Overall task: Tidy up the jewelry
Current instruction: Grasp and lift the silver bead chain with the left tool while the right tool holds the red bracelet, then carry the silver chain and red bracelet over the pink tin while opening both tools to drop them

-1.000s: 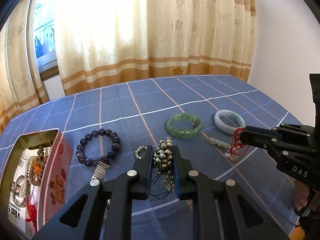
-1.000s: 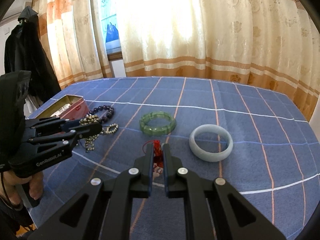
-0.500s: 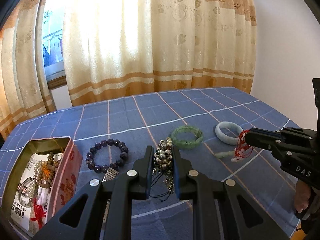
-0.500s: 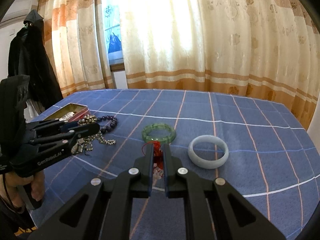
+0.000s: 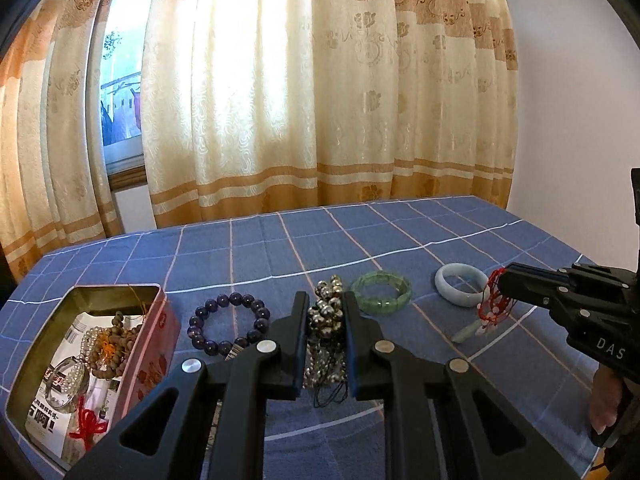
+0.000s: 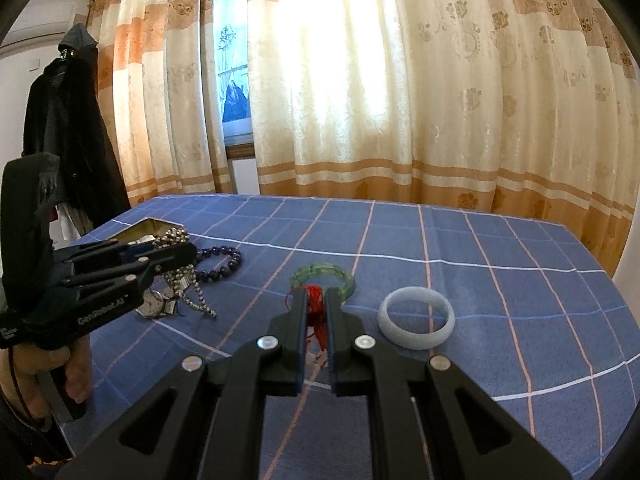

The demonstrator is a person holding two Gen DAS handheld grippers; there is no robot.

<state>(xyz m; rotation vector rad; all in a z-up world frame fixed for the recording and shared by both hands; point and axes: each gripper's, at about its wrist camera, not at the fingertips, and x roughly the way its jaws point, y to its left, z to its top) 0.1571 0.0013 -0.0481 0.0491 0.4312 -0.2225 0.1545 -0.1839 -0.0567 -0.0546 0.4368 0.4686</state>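
Left wrist view shows we've lifted both pieces off the table since a second ago: left claw [image 5: 325, 322] clamped on the metal bead strand [image 5: 326, 312], right claw [image 6: 316, 312] pinching the red-cord pendant [image 6: 315, 308]. Next stop's probably the tin [image 5: 154, 336] on the left, already holding other pieces.

Sunlit floral curtains [image 5: 320, 100], white wall [image 5: 572, 120]

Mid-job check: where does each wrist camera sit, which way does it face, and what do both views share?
Left wrist: behind the left tool, facing the curtained window over the blue checked tablecloth; it grips a metallic bead strand; the right tool and a hand show at right.
Right wrist: behind the right tool, gripping a red cord pendant; left tool and hand at left.
Shared: green segmented bangle, pale jade bangle, purple bead bracelet, red tin.
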